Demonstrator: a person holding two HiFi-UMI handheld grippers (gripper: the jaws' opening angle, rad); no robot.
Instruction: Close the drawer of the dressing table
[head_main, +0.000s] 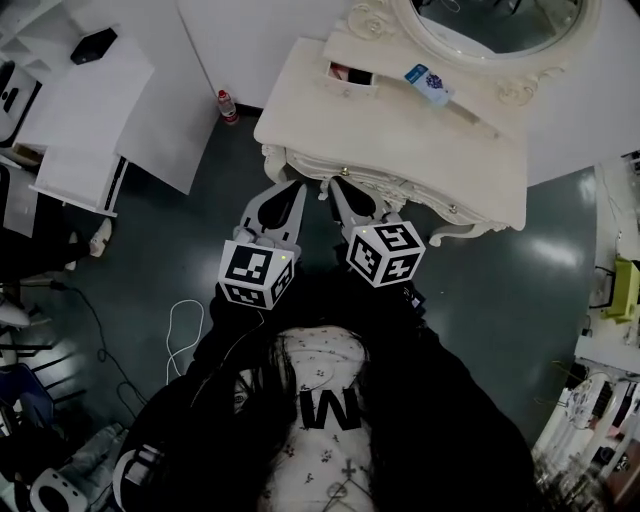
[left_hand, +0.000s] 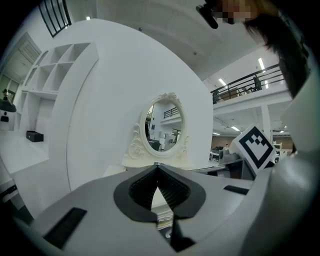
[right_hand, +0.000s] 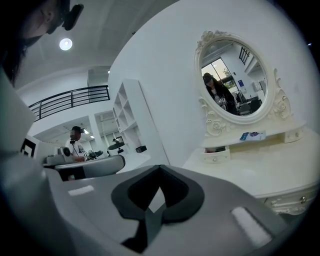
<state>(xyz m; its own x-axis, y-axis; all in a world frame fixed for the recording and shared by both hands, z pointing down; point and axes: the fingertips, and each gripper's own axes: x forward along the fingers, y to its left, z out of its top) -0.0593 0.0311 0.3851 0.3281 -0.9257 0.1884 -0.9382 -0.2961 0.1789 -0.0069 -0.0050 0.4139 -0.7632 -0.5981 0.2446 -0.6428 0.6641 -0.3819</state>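
Two claws are seen, one dressing table (head_main: 400, 140), one oval mirror (head_main: 500, 25) and one open drawer (head_main: 352, 74).

The drawer is set in the raised shelf at the mirror's foot, just to the left of the mirror's base in the head view. It is small and cream-white like the rest of the table, with one round knob on its front. It is pulled out, so that its inside is shown from above. Something pinkish-red is seen in it, but what it is cannot be told.

One blue-and-white packet (head_main: 428, 84) is laid on the same shelf, directly below the mirror and to the right of the drawer. One bottle (head_main: 228, 106) with a red cap is stood on the floor, well to the left of the mirror.

The left claw (head_main: 299, 185) and the right claw (head_main: 334, 183) are held side by side at the front edge of the surface, well apart from the mirror and from the drawer, with their tips turned toward the mirror. A marker cube (head_main: 257, 272) is carried on the left claw and a second cube (head_main: 385, 252) on the right. In each gripper view the two jaws are seen brought together at the tips, and nothing is gripped between them.
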